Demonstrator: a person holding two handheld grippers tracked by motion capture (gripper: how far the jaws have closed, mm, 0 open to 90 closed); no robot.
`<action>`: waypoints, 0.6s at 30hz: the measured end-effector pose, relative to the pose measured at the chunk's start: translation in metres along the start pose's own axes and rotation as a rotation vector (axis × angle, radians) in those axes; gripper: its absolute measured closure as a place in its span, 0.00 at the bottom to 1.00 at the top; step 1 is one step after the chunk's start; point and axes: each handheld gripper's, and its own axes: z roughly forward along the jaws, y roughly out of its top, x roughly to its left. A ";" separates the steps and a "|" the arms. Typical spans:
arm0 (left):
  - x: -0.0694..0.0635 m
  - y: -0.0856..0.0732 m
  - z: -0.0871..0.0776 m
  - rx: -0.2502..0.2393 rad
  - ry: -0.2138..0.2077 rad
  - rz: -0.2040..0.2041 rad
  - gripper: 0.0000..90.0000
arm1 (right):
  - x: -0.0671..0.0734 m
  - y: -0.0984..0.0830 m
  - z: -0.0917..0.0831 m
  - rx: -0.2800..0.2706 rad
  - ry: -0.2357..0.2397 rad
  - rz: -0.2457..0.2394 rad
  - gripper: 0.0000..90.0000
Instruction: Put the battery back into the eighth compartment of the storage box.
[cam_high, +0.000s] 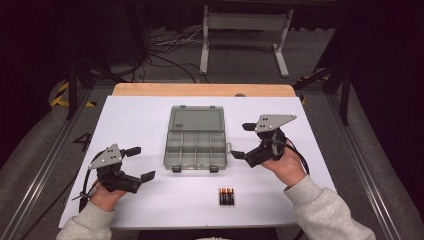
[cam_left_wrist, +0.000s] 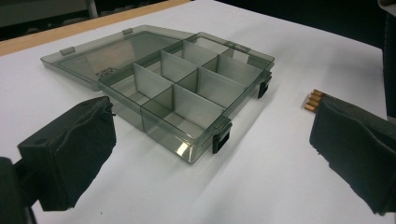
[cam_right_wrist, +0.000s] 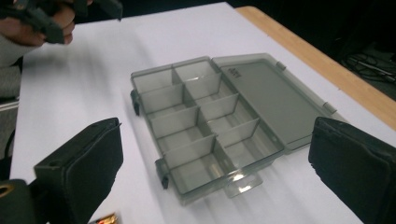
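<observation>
On the white table (cam_high: 135, 120), the left gripper (cam_high: 141, 163) sits low at the near left corner, held in a hand with the wrist flat and its jaws spread wide, nothing between them. The right gripper (cam_high: 241, 140) is raised a little at the right, tilted inward, its jaws likewise released and empty. Between the two lies the open compartment box (cam_high: 196, 147), lid folded back flat toward the far edge; the right gripper is just beside its right wall, the left one well apart. The batteries (cam_high: 226, 196), apparently four, lie side by side near the front edge, in front of the box.
</observation>
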 end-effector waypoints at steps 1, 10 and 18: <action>0.000 0.000 0.000 0.001 0.000 0.002 0.01 | 0.003 0.000 -0.001 0.019 0.008 -0.011 0.04; -0.002 0.001 -0.001 -0.002 -0.011 0.004 0.02 | 0.016 -0.003 0.000 0.116 0.049 -0.049 0.04; -0.002 0.001 -0.002 -0.016 -0.012 0.009 0.02 | 0.026 -0.004 0.005 0.198 0.072 -0.095 0.04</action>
